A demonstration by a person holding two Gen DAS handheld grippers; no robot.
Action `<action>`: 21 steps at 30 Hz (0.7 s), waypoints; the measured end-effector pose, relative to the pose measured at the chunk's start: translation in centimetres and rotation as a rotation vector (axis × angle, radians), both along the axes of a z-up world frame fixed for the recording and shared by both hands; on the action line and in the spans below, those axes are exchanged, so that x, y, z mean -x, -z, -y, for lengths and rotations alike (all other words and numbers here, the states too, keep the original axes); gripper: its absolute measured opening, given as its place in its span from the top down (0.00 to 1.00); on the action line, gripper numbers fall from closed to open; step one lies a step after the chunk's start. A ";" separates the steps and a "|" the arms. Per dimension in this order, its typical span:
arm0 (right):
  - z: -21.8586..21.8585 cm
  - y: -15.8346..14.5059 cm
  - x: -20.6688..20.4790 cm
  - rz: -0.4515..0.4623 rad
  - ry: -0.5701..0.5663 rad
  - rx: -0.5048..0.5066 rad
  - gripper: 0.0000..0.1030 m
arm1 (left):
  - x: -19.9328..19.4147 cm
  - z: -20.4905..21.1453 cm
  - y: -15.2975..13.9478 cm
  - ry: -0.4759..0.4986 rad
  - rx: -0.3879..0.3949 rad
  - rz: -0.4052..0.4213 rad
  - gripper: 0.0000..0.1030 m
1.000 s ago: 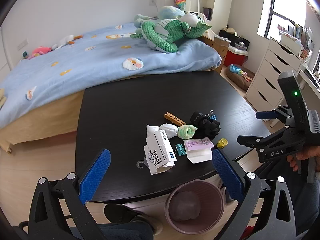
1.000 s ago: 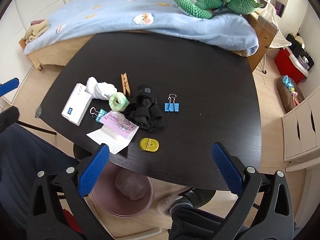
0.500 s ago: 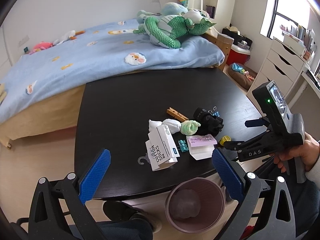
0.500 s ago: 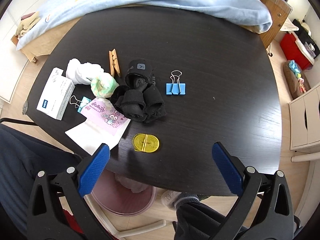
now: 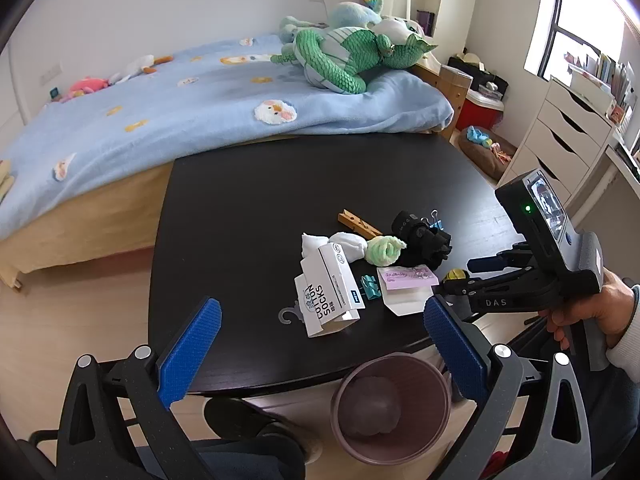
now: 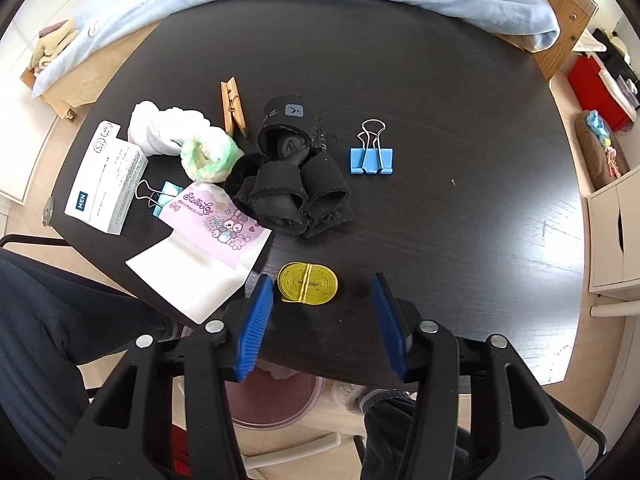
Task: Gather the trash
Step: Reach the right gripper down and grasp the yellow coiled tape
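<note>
Clutter lies on a black table [image 6: 440, 92]: a white sock box [image 6: 105, 179], a pink-and-white paper package [image 6: 208, 252], a yellow coiled band [image 6: 309, 283], black cloth [image 6: 288, 184], white and green socks [image 6: 188, 140], a wooden peg [image 6: 233, 107], a blue binder clip [image 6: 371, 152]. A mauve bin [image 5: 392, 404] stands under the table's near edge. My right gripper [image 6: 324, 320] is open, its fingers low over the table either side of the yellow band; it also shows in the left wrist view [image 5: 472, 276]. My left gripper [image 5: 320, 352] is open and empty above the near edge.
A bed with a blue blanket [image 5: 200, 96] and a green plush [image 5: 348, 52] lies behind the table. White drawers [image 5: 560, 136] stand on the right. My dark-trousered legs [image 6: 60, 320] sit at the table's near side.
The right gripper has moved forward and down toward the yellow band, and its fingers have narrowed around it. The left gripper has hardly moved.
</note>
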State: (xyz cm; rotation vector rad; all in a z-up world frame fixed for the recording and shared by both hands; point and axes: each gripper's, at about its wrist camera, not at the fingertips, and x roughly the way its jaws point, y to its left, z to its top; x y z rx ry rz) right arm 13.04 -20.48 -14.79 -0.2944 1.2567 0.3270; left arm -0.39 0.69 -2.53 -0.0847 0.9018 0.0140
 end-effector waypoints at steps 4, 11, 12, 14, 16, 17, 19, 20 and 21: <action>-0.2 0.3 0.4 -0.002 -0.003 -0.001 0.60 | 0.0 0.0 0.1 0.000 0.001 -0.002 0.06; -0.8 0.2 0.7 -0.004 -0.008 -0.005 0.69 | 0.0 0.0 0.3 -0.002 0.002 -0.006 0.06; -0.8 0.2 0.7 -0.004 -0.009 -0.006 0.71 | 0.0 0.0 0.3 -0.001 0.002 -0.006 0.06; -0.9 0.1 0.7 -0.004 -0.010 -0.006 0.72 | 0.0 0.0 0.4 -0.001 0.001 -0.008 0.06; -0.9 0.0 0.7 -0.003 -0.008 -0.007 0.72 | 0.0 -0.1 0.4 -0.001 0.002 -0.007 0.06; -0.9 0.0 0.8 0.000 -0.005 -0.007 0.72 | 0.0 0.0 0.4 -0.001 0.002 -0.007 0.06; -0.8 -0.2 0.9 0.004 -0.001 -0.011 0.72 | 0.0 -0.1 0.4 -0.001 0.002 -0.008 0.06; -0.7 -0.4 0.9 0.006 0.001 -0.014 0.73 | 0.0 0.0 0.4 -0.001 0.002 -0.009 0.06; -0.6 -0.5 1.0 0.009 0.002 -0.016 0.73 | 0.0 0.0 0.4 -0.002 0.001 -0.010 0.06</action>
